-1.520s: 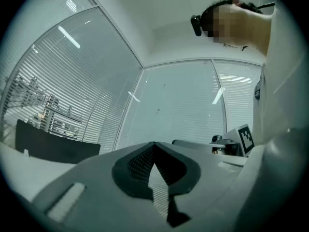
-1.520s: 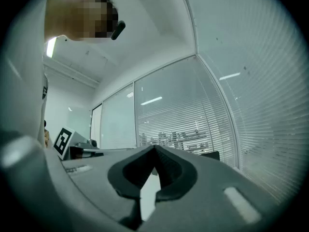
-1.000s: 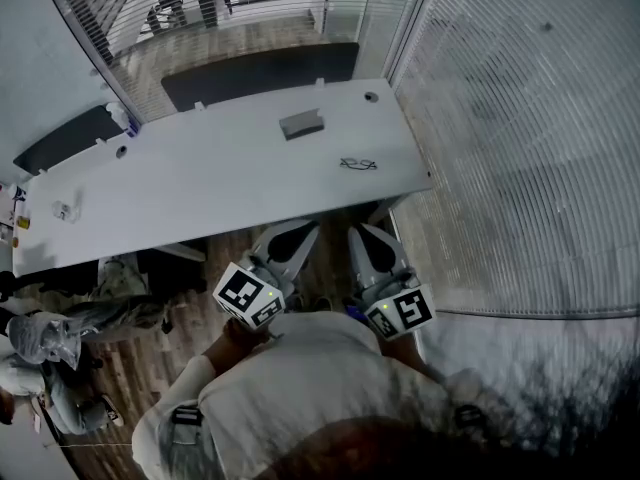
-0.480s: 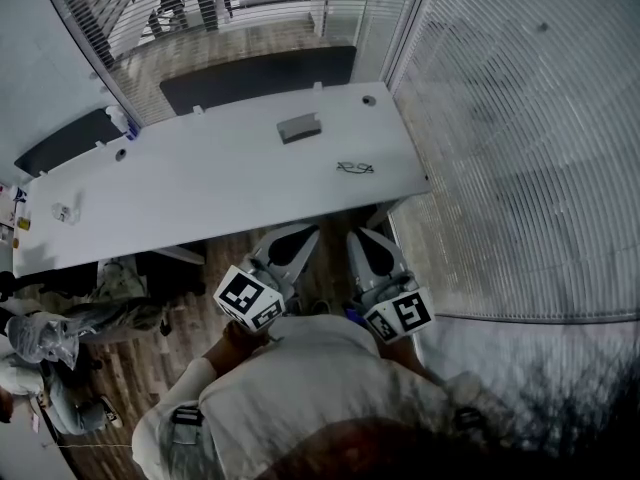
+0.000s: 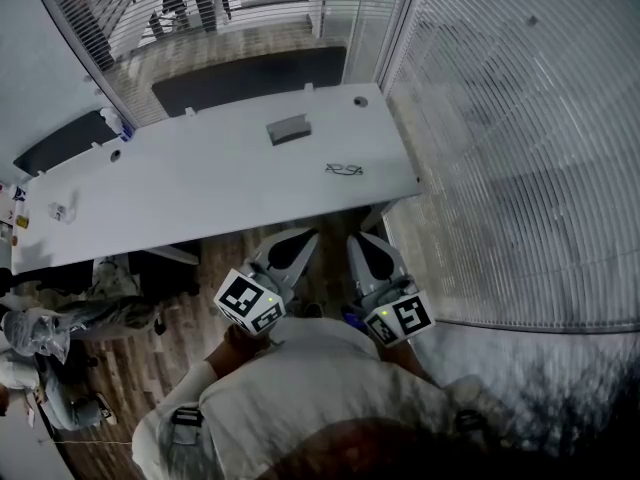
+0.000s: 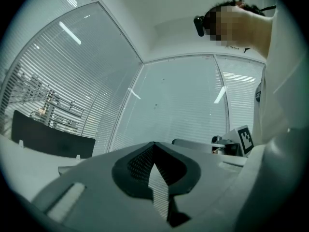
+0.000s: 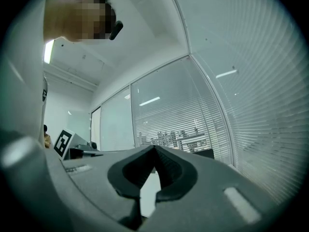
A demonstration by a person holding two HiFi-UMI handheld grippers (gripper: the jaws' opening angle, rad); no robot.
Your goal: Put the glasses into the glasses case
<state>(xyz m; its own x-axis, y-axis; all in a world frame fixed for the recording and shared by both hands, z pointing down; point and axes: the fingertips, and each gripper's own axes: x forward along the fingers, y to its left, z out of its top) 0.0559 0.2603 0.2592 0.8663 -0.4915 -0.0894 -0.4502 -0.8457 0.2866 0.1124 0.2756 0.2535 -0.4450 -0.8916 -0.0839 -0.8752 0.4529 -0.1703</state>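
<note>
The person stood just short of the white bench (image 5: 200,183), holding one hand-held gripper in each hand in front of the body, both pointing level toward the bench. The left hand-held gripper (image 5: 300,240) had its jaws pressed together at the tips, and its own view showed nothing between them (image 6: 154,151). The right hand-held gripper (image 5: 362,243) was closed in the same way and just as empty (image 7: 154,150). The two sat side by side over the wooden floor (image 5: 215,258), near the bench's front edge but not over it, their marker cubes turned up toward the head camera.

The glasses (image 5: 343,169) lay flat on the bench toward its right end, close to the front edge and well apart from both hand-held grippers. The glasses case (image 5: 289,128), a small grey box, rested farther back and a little to the left of the glasses, with bare benchtop between the two. I could not tell whether the case was open or closed.

Toward the bench's far left end sat a small pale object (image 5: 62,211), too small to make out. Dark panels (image 5: 250,73) stood behind the bench's far edge, and glass walls with slatted blinds (image 5: 520,148) closed off the room to the right and rear.
</note>
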